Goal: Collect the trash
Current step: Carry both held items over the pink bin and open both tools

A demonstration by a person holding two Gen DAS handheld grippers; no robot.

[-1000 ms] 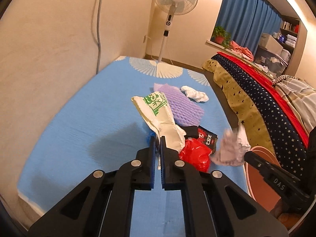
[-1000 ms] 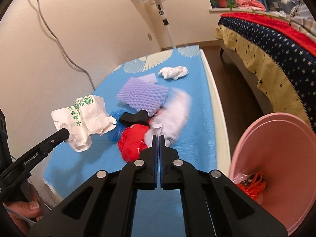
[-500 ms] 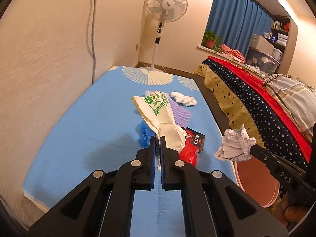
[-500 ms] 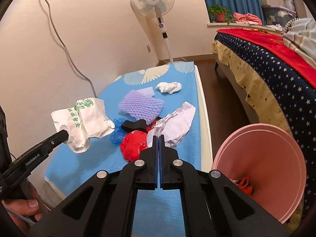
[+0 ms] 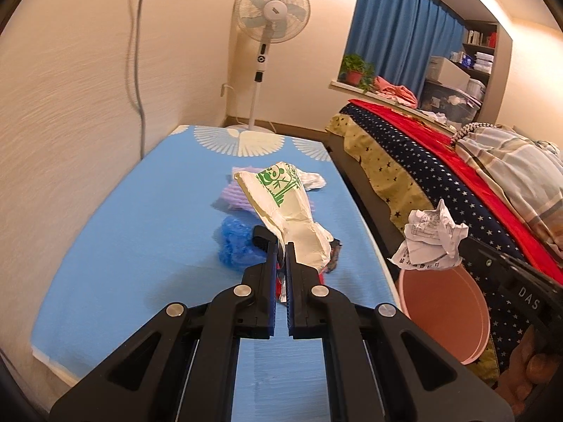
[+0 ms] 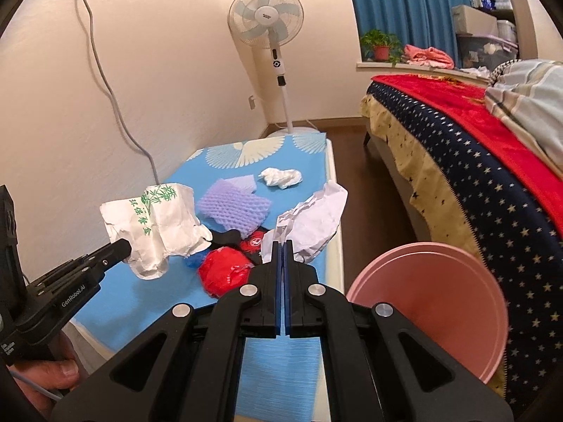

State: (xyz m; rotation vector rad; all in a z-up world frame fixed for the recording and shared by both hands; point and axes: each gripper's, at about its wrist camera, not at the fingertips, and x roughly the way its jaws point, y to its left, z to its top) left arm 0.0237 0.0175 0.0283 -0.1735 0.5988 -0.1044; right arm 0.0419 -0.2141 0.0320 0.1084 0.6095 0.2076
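Holding both catches clear, I'd swing my right gripper [image 6: 283, 246], clenched on the crumpled paper [image 6: 311, 219], over the pink bin [image 6: 427, 302] first (mouth tilted); beyond, my left gripper [image 5: 280, 246] grips the printed bag [image 5: 286, 207], left of the bin.

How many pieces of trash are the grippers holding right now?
2. The left gripper pinches the green-printed white bag above the blue mat. The right gripper pinches the crumpled white paper near the pink bin. Nothing else looks held.
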